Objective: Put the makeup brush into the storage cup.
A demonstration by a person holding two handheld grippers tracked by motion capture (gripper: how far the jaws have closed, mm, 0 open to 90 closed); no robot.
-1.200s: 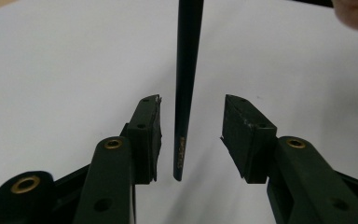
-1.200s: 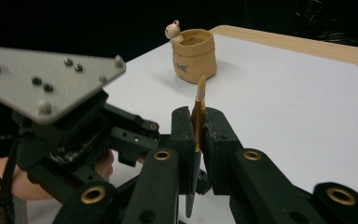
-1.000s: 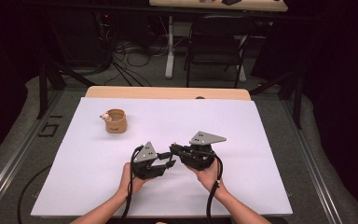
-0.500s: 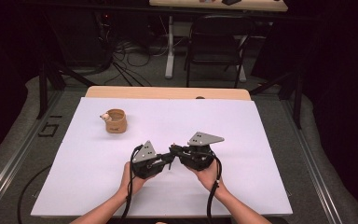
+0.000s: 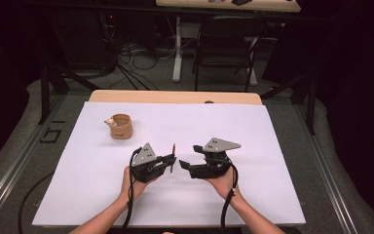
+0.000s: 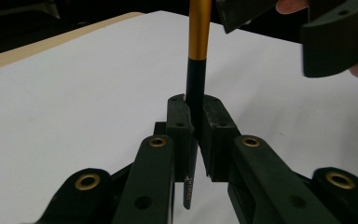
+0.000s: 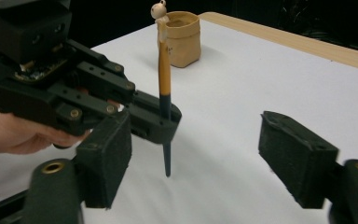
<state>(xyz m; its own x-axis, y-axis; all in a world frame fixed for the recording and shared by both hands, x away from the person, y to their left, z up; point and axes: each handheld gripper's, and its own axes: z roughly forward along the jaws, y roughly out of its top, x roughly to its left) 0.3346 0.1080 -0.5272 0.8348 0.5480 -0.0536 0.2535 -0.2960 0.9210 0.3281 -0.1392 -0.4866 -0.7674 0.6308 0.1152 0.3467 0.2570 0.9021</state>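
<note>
Pen (image 7: 164, 88) in left gripper (image 7: 165, 119) fingers — figurine top — right gripper view.

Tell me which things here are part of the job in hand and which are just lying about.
Part of the job:
- orange-and-dark pen with a small figure on top, held upright in the shut left gripper
- right gripper, jaws just opened, nothing between them
- tan fabric cup

Just lying about:
- black folding chair
- floor cables
- white table cover
</note>
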